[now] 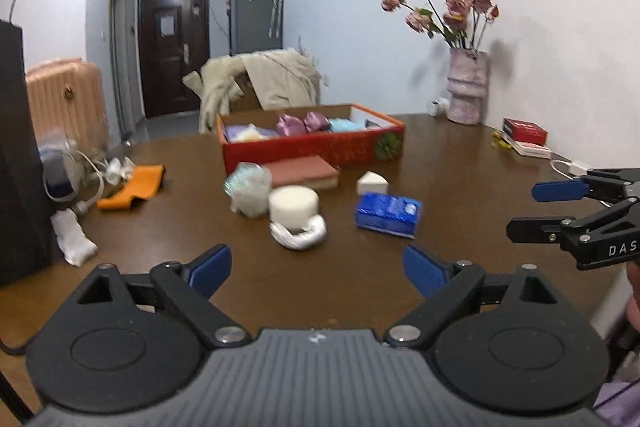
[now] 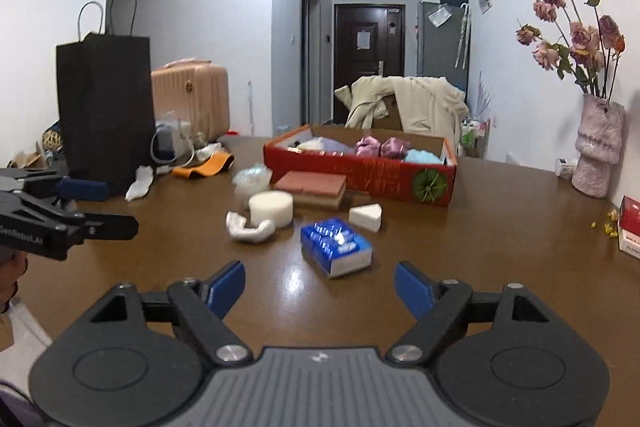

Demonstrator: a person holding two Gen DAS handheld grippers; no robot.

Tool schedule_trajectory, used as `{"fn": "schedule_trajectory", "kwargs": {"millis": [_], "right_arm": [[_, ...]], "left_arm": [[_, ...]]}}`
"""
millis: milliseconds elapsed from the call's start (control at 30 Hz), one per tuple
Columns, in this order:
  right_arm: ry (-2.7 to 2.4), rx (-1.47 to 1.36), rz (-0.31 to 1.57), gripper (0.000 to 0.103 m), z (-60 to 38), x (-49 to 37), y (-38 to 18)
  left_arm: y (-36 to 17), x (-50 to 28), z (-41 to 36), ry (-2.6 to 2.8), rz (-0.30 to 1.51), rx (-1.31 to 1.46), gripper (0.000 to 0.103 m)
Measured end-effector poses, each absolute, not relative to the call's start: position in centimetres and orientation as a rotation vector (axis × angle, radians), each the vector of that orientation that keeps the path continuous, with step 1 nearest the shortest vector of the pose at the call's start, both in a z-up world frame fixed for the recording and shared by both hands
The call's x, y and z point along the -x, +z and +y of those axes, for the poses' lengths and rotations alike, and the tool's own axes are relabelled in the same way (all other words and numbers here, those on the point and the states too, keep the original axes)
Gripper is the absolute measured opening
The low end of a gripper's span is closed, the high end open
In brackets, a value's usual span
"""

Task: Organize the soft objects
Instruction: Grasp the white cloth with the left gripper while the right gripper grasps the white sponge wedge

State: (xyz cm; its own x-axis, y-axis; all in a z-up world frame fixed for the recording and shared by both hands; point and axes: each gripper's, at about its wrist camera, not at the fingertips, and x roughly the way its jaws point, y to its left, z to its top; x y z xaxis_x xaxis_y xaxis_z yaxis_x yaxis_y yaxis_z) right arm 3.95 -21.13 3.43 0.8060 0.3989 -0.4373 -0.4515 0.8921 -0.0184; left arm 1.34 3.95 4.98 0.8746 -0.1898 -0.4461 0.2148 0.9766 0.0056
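Observation:
A red box (image 1: 312, 151) (image 2: 360, 175) with several soft items inside stands mid-table. In front of it lie a pink-and-tan sponge (image 1: 304, 173) (image 2: 314, 187), a mesh puff (image 1: 248, 187) (image 2: 250, 181), a white round sponge (image 1: 294, 207) (image 2: 271, 207), a white rolled cloth (image 1: 298, 233) (image 2: 250, 227), a white wedge sponge (image 1: 372, 183) (image 2: 365, 217) and a blue tissue pack (image 1: 388, 215) (image 2: 336, 245). My left gripper (image 1: 318, 269) is open and empty, short of the cloth. My right gripper (image 2: 320, 287) is open and empty, just short of the tissue pack.
A black paper bag (image 2: 104, 107), cables, a white sock (image 1: 74, 237) and an orange cloth (image 1: 134, 187) sit at the table's left. A vase of dried roses (image 1: 466, 87) (image 2: 598, 147) and red books (image 1: 524, 135) stand at the right by the wall.

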Motion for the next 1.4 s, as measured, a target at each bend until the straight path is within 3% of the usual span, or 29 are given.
{"fn": "schedule_trajectory", "kwargs": {"millis": [267,700,900,1000,1067,1233,1333,1400], "right_arm": [[0.437,0.082,0.453,0.082,-21.3,-5.2,3.0],[0.325,-0.020,0.547,0.080,-22.3,-13.9,1.2],[0.368,0.026,0.557,0.080,-20.5,-20.4,1.3],[0.390,0.038,0.593,0.074,-19.0,-24.1,0.7],[0.393,0.040,0.618,0.071,-18.1,-26.4,-0.1],[0.412,0.032,0.675,0.066,-16.4,-29.7,-2.0],[0.420,0.067,0.702,0.053,-15.6,-30.4,-3.1],[0.413,0.086,0.685,0.039,-15.4,-30.2,-3.3]], "left_arm": [[3.9,-4.1,3.2,-0.190,0.502,-0.030,0.095],[-0.8,-16.7,1.3,-0.083,0.676,0.022,0.091],[-1.8,-19.1,1.7,-0.068,0.689,0.047,0.061],[-1.7,-19.3,2.0,-0.082,0.688,0.054,0.039],[-1.6,-19.2,2.1,-0.103,0.688,0.059,0.033],[-1.1,-18.5,1.9,-0.141,0.671,0.058,0.030],[-0.9,-18.4,2.0,-0.153,0.676,0.064,0.029],[-0.7,-18.3,1.9,-0.158,0.672,0.062,0.029]]}}
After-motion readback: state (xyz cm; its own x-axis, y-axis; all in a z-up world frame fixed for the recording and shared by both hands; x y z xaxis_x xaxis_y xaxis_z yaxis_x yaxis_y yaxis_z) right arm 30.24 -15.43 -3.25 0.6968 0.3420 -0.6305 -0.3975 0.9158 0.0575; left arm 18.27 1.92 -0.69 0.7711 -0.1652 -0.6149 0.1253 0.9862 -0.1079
